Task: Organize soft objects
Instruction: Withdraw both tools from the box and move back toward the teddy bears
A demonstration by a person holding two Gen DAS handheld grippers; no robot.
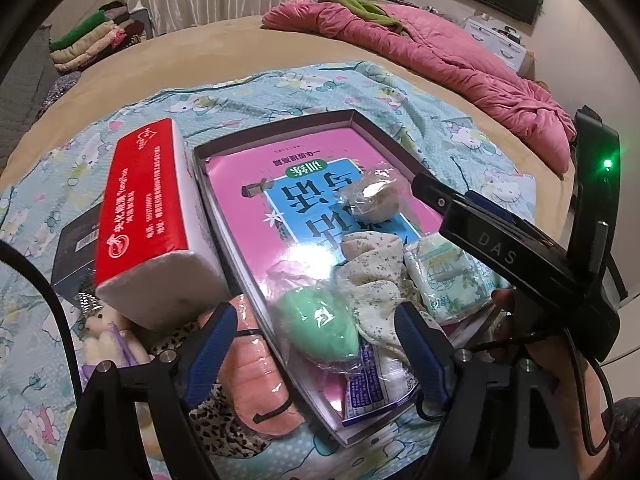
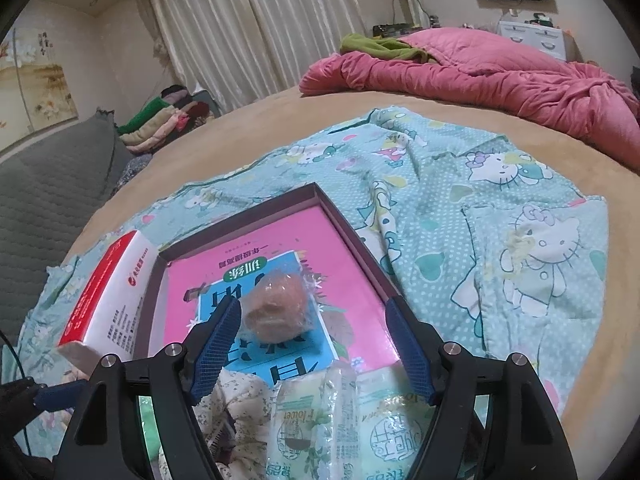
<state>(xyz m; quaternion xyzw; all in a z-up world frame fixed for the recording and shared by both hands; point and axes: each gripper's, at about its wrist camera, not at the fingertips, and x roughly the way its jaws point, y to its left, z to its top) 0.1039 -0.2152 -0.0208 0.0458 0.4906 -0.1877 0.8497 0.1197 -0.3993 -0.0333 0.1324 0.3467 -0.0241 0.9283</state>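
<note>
Two hand-held grippers are in my hands, both over a shallow box point(image 1: 280, 128) that sits on a cartoon-print sheet point(image 2: 500, 208) spread across the bed. My left hand-held gripper point(image 1: 316, 340) has its jaws spread wide, with nothing pressed between the blue fingers point(image 1: 214, 344). Below it, in the near end of the box, lies a green soft thing in clear wrap point(image 1: 320, 328), and just beside that a crumpled floral cloth point(image 1: 376, 276). A printed packet point(image 1: 370, 388) lies partly under both.

My right hand-held gripper point(image 2: 312, 340) is also wide open and holds nothing. A pinkish-brown ball in plastic wrap point(image 2: 278, 306) rests on the pink book cover point(image 2: 280, 236) lining the box floor, lying between my blue fingers point(image 2: 218, 340) with the pads clear of it. In the left view the same ball point(image 1: 370, 196) sits further up the box, near the right gripper's tip. Two tissue packs point(image 2: 308, 424) lie at the near end of the box under that gripper.

Outside the box on its left, a red and white tissue brick point(image 1: 148, 224) leans against the rim. In front of it lie a pink mask in wrap point(image 1: 256, 372), a leopard-print cloth point(image 1: 224, 432) and a small plush toy point(image 1: 104, 336). A pink quilt point(image 2: 500, 76) is bunched at the far side of the bed.
</note>
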